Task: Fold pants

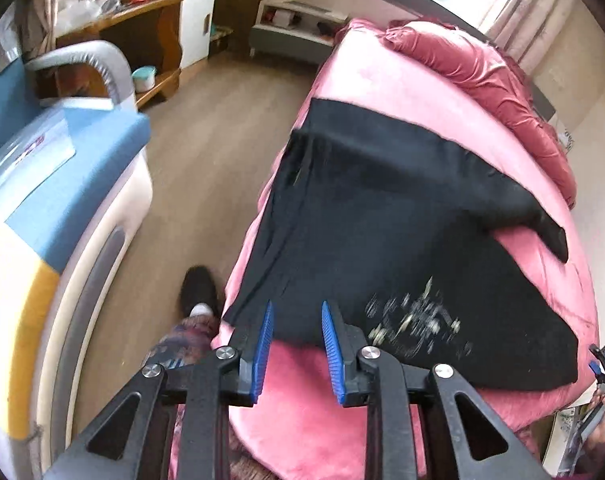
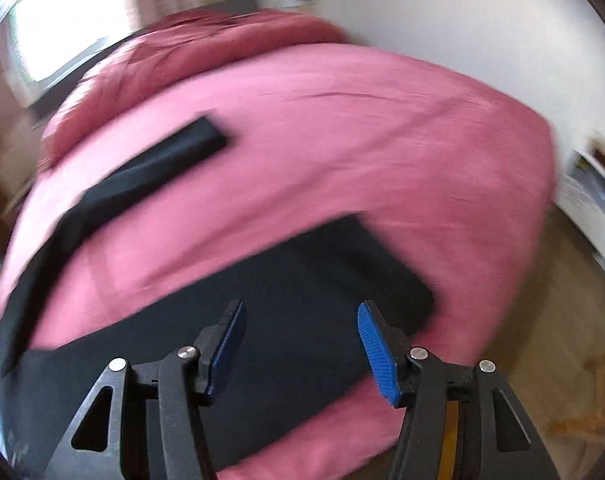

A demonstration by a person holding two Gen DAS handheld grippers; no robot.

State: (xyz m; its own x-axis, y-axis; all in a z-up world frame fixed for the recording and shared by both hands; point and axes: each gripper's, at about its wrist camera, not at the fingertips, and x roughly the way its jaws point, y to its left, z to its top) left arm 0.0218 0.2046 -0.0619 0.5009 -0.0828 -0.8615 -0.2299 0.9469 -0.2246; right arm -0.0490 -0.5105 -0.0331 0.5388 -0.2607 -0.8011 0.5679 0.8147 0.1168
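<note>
Black pants (image 1: 382,216) lie spread on a pink bed (image 1: 382,80), with a pale printed pattern (image 1: 414,320) near the front and one leg end (image 1: 550,236) reaching right. My left gripper (image 1: 296,308) is open and empty, just above the pants' near edge. In the blurred right wrist view the pants (image 2: 302,320) lie under my right gripper (image 2: 300,308), which is open and empty. A narrow black leg (image 2: 162,156) stretches to the far left there. The right gripper's tip shows at the left wrist view's right edge (image 1: 600,364).
A crumpled dark pink duvet (image 1: 482,76) lies at the bed's far end. Left of the bed is wooden floor (image 1: 206,152), a blue and white sofa (image 1: 62,184) and a desk (image 1: 142,12). The person's foot (image 1: 198,288) stands by the bed.
</note>
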